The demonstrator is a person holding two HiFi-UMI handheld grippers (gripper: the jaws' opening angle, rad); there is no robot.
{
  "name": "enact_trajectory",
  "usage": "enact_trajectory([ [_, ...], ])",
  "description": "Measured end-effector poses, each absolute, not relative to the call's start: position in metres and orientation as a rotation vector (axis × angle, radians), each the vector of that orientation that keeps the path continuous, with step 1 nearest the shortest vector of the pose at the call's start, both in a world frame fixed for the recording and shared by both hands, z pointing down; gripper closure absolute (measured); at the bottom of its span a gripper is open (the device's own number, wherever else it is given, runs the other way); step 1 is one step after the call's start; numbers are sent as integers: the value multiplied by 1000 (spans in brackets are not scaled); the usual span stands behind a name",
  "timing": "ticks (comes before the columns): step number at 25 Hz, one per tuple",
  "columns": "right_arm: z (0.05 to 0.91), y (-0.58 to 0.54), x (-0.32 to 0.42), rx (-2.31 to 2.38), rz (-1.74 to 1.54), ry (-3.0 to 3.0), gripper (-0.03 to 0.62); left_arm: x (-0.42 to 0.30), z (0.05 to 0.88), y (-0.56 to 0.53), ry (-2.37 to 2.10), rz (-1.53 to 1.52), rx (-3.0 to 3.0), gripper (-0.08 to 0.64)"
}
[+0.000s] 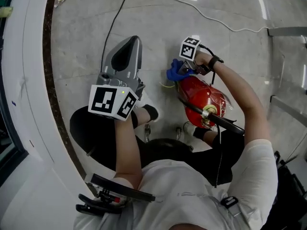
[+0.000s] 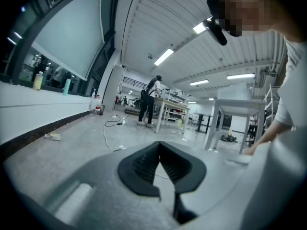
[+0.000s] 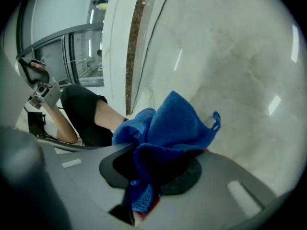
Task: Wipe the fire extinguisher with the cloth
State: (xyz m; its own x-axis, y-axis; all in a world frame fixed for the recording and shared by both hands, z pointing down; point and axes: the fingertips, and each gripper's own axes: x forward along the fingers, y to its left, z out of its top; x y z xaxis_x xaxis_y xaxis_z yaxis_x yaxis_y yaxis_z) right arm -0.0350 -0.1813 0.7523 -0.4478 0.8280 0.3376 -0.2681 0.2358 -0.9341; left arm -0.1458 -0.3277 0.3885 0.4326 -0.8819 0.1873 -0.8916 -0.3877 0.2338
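We look down on a grey polished floor [image 1: 230, 4], bounded at 9 o'clock by a curved white wall [image 1: 29, 104] with a dark strip along its foot. The red fire extinguisher [image 1: 204, 97] lies tilted on the floor at 3 o'clock from the middle of the head view, between our feet. Its black handle [image 1: 218, 120] points toward 5 o'clock. At 11 o'clock we hold the left gripper [image 1: 130, 41] [image 2: 159, 150] well apart from the extinguisher. Its own view shows the two black pads meeting at their tips with nothing held between them, aimed across an open hall. There a standing person [image 2: 149, 102] faces a row of white tables [image 2: 175, 110]. The right gripper [image 1: 184, 72] [image 3: 158, 163] sits at the extinguisher's 11 o'clock end, its jaws clamped on the bunched blue cloth [image 1: 174, 73] [image 3: 170, 126]. The cloth presses against the red body there, and in the right gripper view a sliver of red shows under its lower edge. A black cable [image 1: 114, 20] runs toward 12 o'clock and a white cable [image 1: 216, 20] toward 1 o'clock.
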Motion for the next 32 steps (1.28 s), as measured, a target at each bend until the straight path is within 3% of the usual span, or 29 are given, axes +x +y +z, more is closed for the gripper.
enact_trajectory([
  [6,847,-188,-31,-390,1087,-1613,494,-154,407,-313,-1574,105,2333,560],
  [12,819,-229,-22,-282,857,-1814,491,-143,388,-291,-1578,88,2385,560],
  [16,708,-317,-3,246,988,-2278,491,-129,358,-269,-1570,30,2470,560],
  [21,518,-340,121,945,873,-2740,491,-102,311,-214,-1557,-50,2540,560],
  [27,335,-195,235,1620,402,-2944,480,-60,267,-113,-1516,-128,2671,560],
  [32,303,-44,196,1644,306,-2944,479,-21,245,-9,-1465,-181,2753,560],
])
